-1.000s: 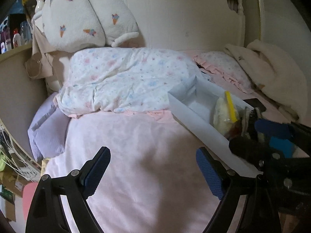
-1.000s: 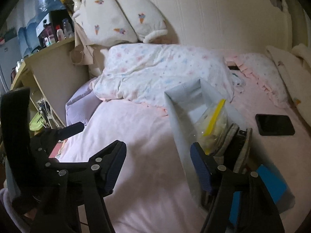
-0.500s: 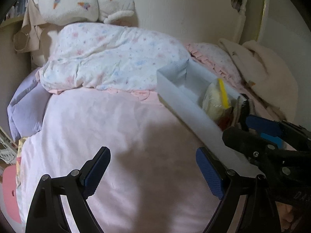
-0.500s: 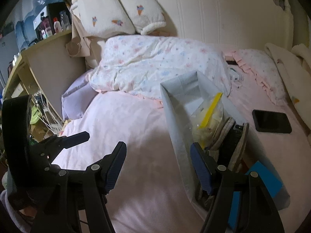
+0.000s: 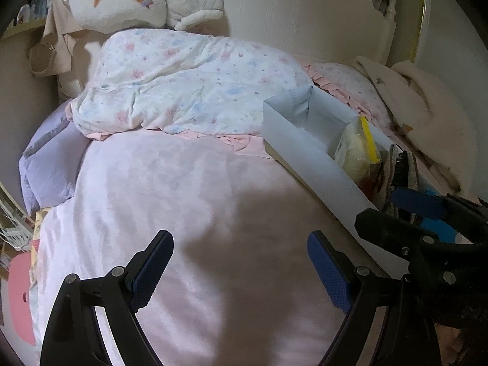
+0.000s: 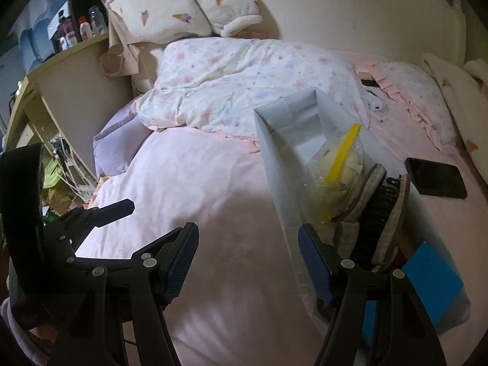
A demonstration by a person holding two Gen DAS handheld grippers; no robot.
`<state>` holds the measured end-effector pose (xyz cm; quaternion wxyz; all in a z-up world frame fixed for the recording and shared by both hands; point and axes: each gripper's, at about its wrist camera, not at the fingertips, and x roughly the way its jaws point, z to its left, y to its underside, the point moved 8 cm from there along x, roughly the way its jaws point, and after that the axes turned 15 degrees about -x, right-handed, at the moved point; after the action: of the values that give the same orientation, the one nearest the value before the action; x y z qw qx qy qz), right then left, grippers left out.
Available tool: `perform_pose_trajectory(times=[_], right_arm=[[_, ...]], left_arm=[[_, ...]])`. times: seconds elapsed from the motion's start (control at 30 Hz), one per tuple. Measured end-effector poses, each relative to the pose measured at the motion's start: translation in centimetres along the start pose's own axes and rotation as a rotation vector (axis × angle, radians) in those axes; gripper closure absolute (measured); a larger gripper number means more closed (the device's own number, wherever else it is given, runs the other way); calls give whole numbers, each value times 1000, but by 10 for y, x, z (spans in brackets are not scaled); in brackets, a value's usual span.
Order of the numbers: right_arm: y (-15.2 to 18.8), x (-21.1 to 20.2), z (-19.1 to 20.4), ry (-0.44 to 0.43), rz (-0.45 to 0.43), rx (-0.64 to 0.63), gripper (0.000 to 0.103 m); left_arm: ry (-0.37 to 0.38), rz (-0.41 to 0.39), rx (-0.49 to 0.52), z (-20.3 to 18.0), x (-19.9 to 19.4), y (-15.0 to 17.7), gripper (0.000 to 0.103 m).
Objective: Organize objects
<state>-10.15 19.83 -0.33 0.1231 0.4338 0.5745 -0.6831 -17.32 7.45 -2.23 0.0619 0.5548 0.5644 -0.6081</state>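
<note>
Pink bedding covers the bed (image 6: 213, 201), with a floral duvet (image 6: 244, 85) bunched at the far end. On the right lies a long white box (image 6: 274, 158) holding a yellow-sealed bag (image 6: 335, 164), a checked pouch (image 6: 381, 213) and something blue (image 6: 433, 283). A black phone (image 6: 436, 177) lies right of it. Left gripper (image 5: 241, 271) and right gripper (image 6: 247, 262) both hover with jaws apart, empty.

Long white box (image 6: 276, 164), open top, lies diagonal, centre-right of right wrist view. Inside: clear zip bag (image 6: 332, 180) w/ yellow strip, upright mid-box; plaid pouch (image 6: 382, 216) just below it; blue item (image 6: 433, 286) at lower-right end.
</note>
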Motion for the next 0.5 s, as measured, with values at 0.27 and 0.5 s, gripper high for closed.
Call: perform_pose_trajectory(times=[0.27, 0.5], right_arm=[[-1, 0, 6, -13, -11, -17, 35], [0, 2, 7, -24, 0, -13, 35]], left_arm=[[-2, -6, 10, 0, 1, 0, 14], [-9, 2, 11, -1, 3, 1, 14]])
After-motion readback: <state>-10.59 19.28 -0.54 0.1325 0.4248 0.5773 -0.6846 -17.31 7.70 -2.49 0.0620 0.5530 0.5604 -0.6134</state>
